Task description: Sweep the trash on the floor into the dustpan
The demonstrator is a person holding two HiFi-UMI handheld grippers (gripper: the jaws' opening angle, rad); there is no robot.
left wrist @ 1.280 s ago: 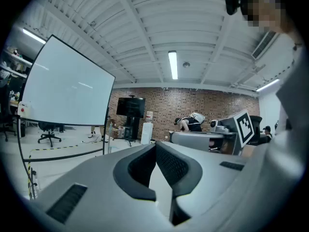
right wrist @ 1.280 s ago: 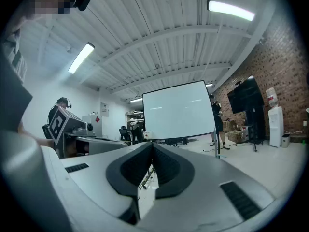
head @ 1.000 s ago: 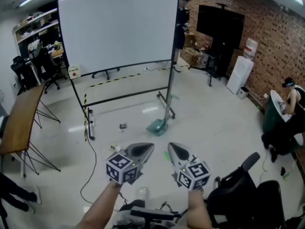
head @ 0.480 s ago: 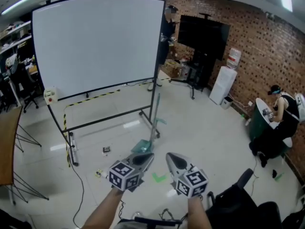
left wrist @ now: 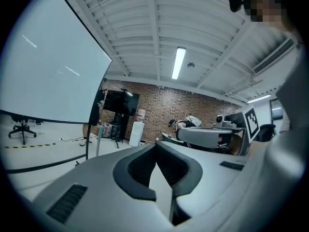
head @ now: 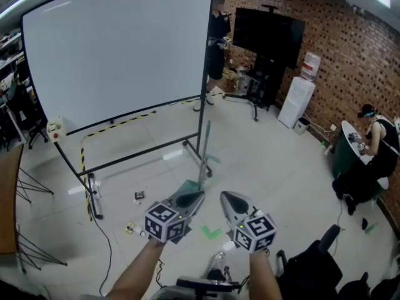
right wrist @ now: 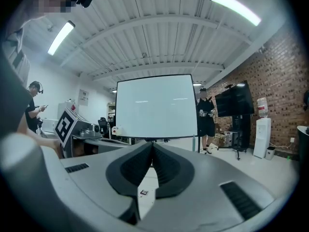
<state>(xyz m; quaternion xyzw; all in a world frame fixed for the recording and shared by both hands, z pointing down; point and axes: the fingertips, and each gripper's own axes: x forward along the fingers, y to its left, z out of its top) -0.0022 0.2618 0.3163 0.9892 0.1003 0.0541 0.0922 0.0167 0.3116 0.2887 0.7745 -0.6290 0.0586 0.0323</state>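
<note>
Dustpan (head: 185, 187): teal and long-handled, standing on the pale tiled floor (head: 275, 167) with its pan flat and its handle (head: 204, 152) upright; the pan's near edge is hidden. Trash: a small dark square scrap (head: 139, 195) lies left of the pan, apart from it; a small yellowish scrap (head: 129, 229) lies further towards the viewer, with a white fragment (head: 143, 234) just beside it. All three pieces lie outside the pan
</note>
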